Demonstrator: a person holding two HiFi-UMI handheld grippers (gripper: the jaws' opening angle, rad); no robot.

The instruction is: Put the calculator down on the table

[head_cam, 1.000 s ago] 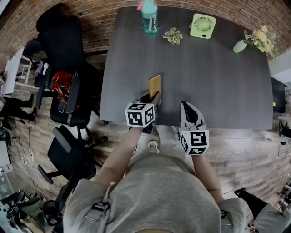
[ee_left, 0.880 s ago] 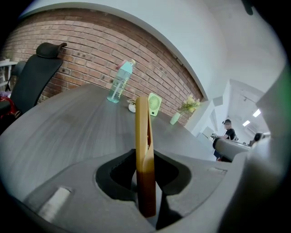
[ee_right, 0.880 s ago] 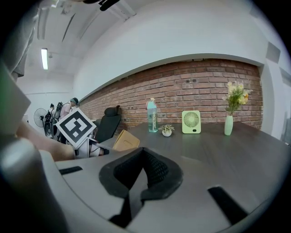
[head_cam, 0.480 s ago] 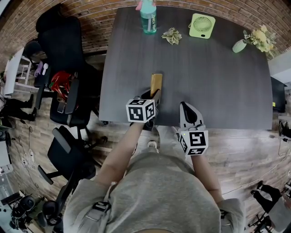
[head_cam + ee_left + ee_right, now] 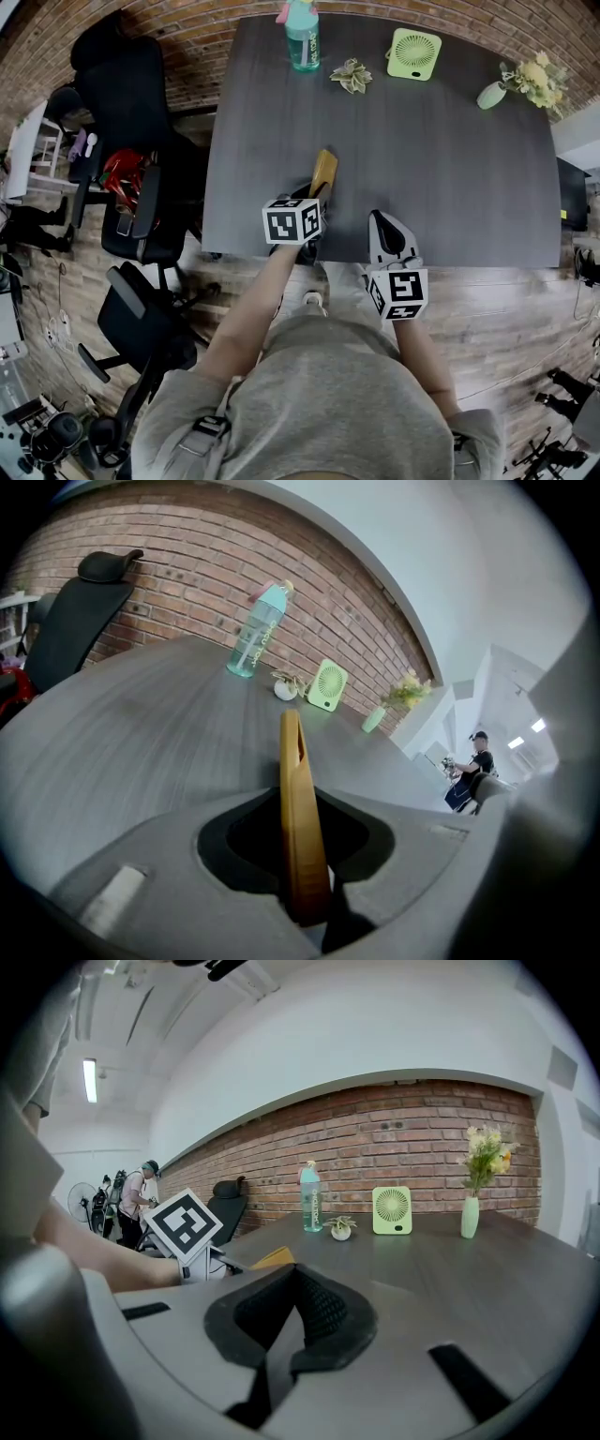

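Note:
The calculator (image 5: pixel 323 172) is a flat yellow-orange slab, held on edge and sticking out over the near part of the dark table (image 5: pixel 441 159). My left gripper (image 5: pixel 313 199) is shut on its near end. In the left gripper view the calculator (image 5: pixel 295 789) stands edge-on between the pads, just above the tabletop. My right gripper (image 5: pixel 383 221) rests at the table's near edge, to the right of the left one. In the right gripper view its jaws (image 5: pixel 286 1335) are shut with nothing between them, and a corner of the calculator (image 5: pixel 270 1258) shows at the left.
Along the far edge stand a teal bottle (image 5: pixel 303 36), a small succulent (image 5: pixel 352 75), a green desk fan (image 5: pixel 416 52) and a vase of flowers (image 5: pixel 525 82). Black office chairs (image 5: pixel 141 112) crowd the floor left of the table. A person (image 5: pixel 473 766) is far off.
My left gripper has moved a little farther out over the table with the calculator, which now leans slightly to the right. The right gripper has stayed where it was.

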